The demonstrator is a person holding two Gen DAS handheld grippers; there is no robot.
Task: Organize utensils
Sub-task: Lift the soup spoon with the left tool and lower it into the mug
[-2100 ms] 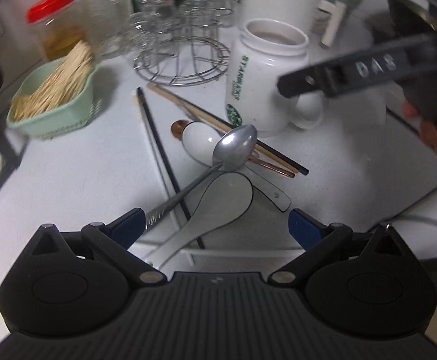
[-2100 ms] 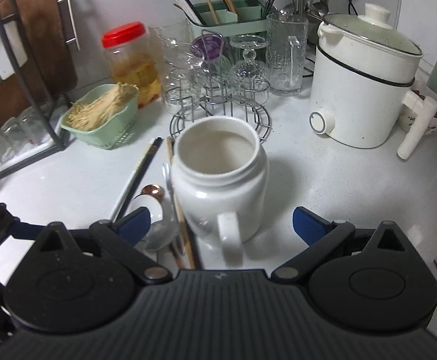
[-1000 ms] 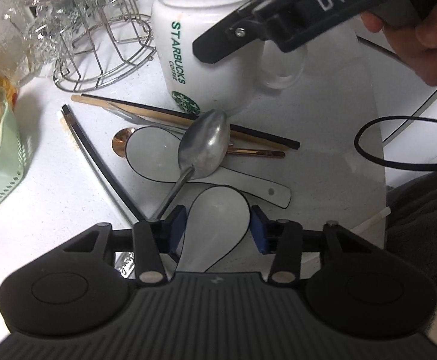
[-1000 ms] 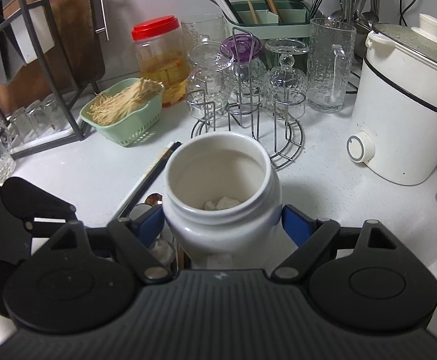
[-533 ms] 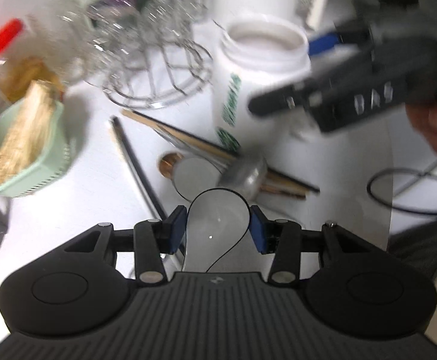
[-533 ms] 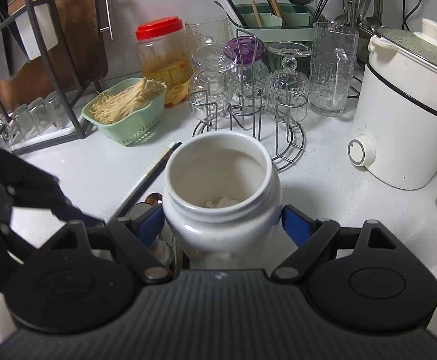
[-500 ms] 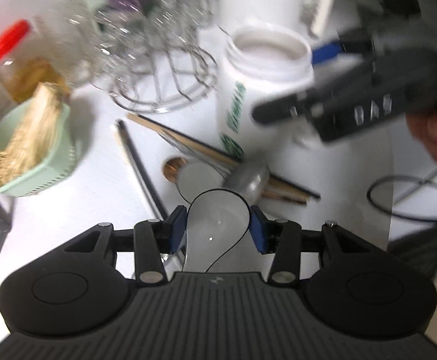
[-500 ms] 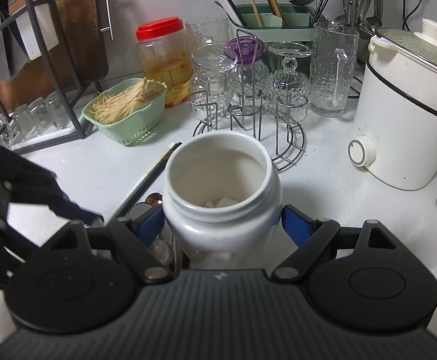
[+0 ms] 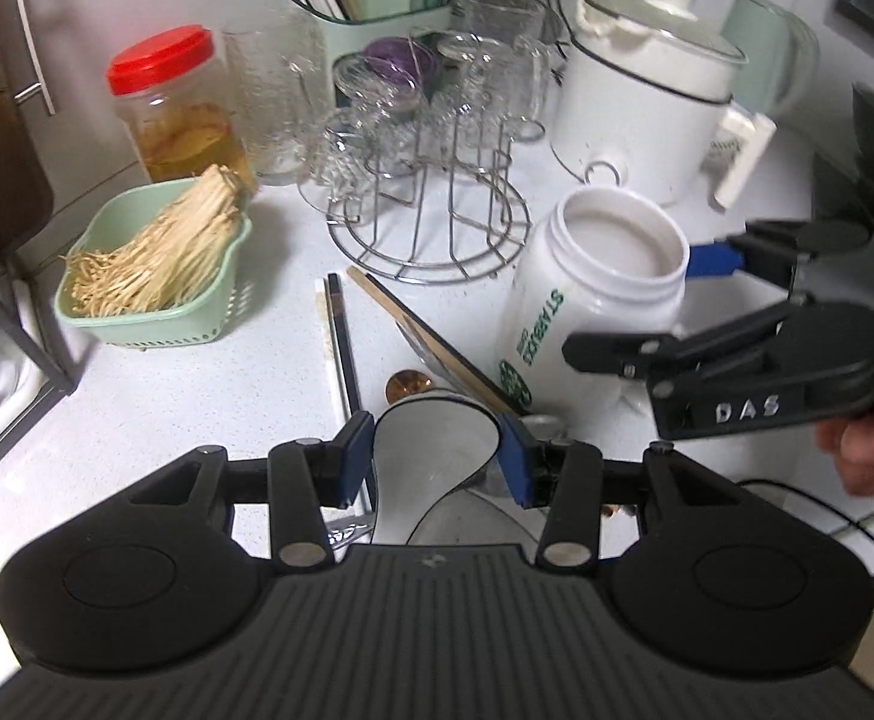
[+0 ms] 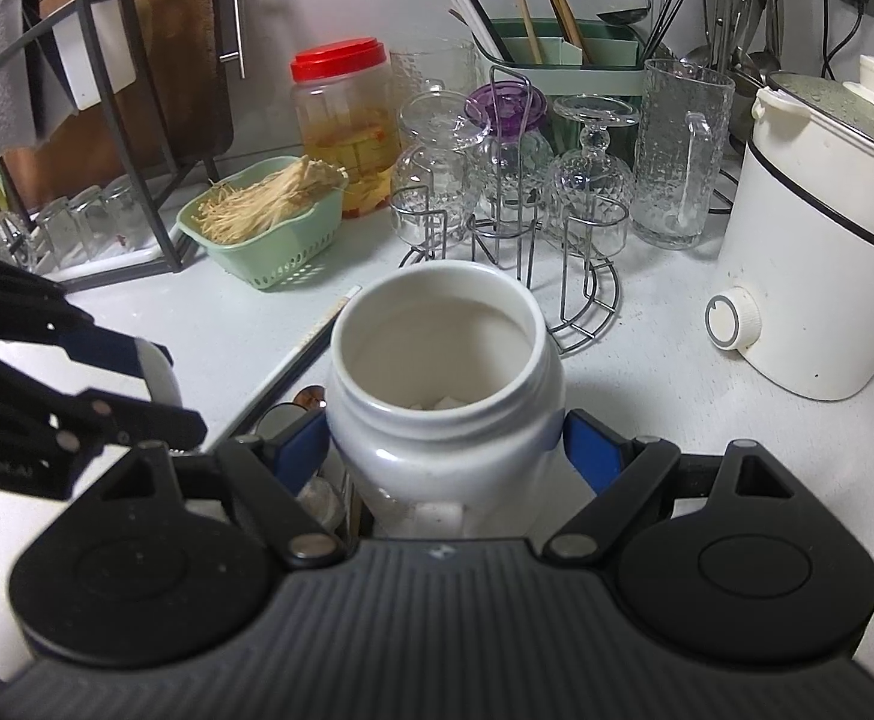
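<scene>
The left gripper (image 9: 436,456) clamps the bowl of a white ceramic soup spoon (image 9: 431,450) between its blue pads, holding it clear of the white countertop (image 9: 209,396), apparently so it can go into the white Starbucks mug (image 9: 593,306) just beyond. The right gripper (image 10: 446,453) grips that mug's body from both sides, probably to steady it as a utensil holder. Chopsticks (image 9: 341,336), a copper spoon (image 9: 407,387) and a metal spoon (image 9: 542,423) lie on the counter beside the mug.

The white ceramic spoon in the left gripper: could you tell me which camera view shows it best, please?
The left wrist view: the white ceramic spoon sits centred in the left gripper. The right wrist view shows only a white sliver.
</scene>
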